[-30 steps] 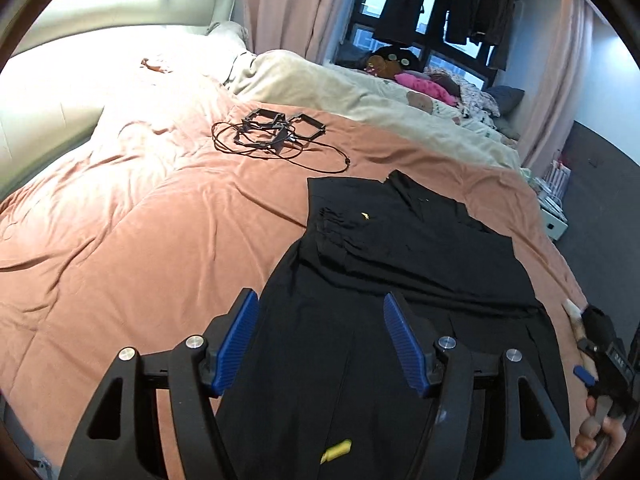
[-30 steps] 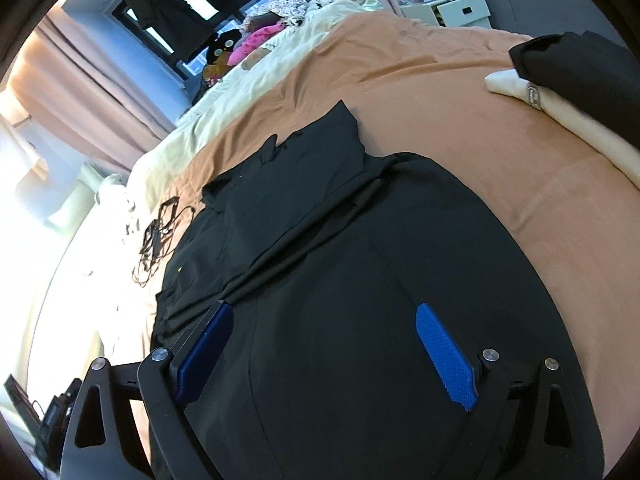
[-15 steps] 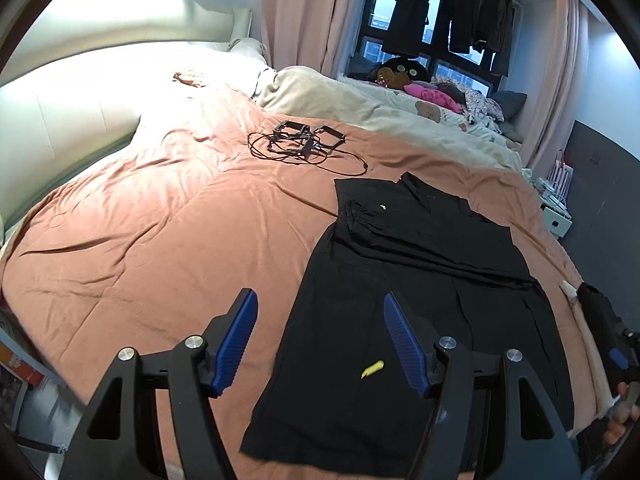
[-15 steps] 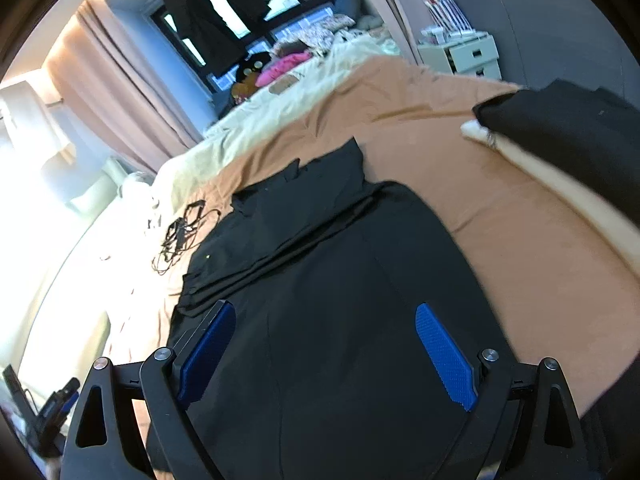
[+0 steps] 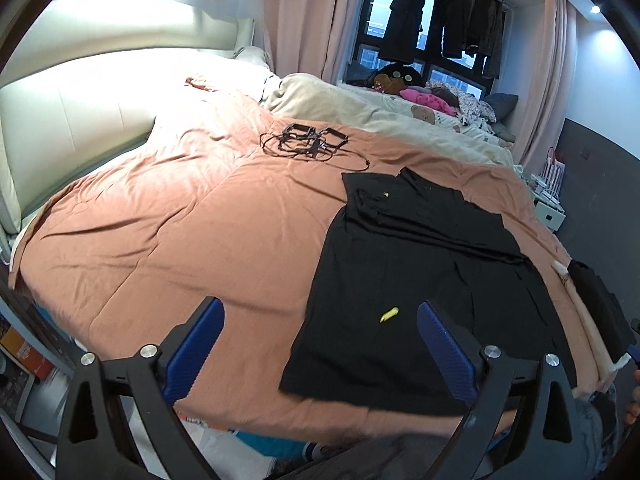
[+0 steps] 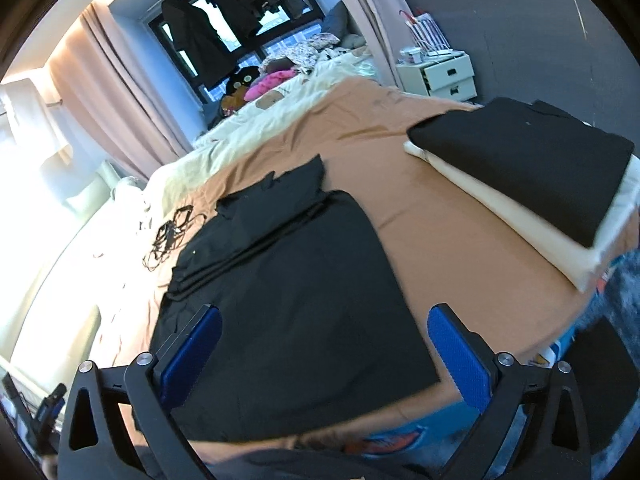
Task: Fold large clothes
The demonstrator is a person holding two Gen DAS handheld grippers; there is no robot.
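Large black garment [image 5: 420, 264] lies flat on the bed w/ rust-orange cover [image 5: 168, 216], sleeves folded across its upper part, hem edge toward the camera near the bed's foot; small yellow tag [image 5: 389, 314] sits on the lower fabric. Left gripper [image 5: 320, 344] hangs above the bed's near edge, blue-padded fingers [image 5: 196, 350] spread wide, nothing btwn them, not touching the cloth. Right gripper [image 6: 326, 354] likewise above the garment's [image 6: 288, 280] lower half, fingers [image 6: 456, 354] released & apart, holding nothing. Tangle of black cables [image 5: 308, 144] rests on the cover beyond the garment's collar, well apart from it. To the right, a folded black cloth [image 6: 528, 164] is stacked on a folded cream cloth [image 6: 520, 224] near the bed's edge. Cream duvet [image 5: 360, 112] runs along the far side under the window; white bedside drawer unit [image 6: 444, 76] stands by the dark wall.
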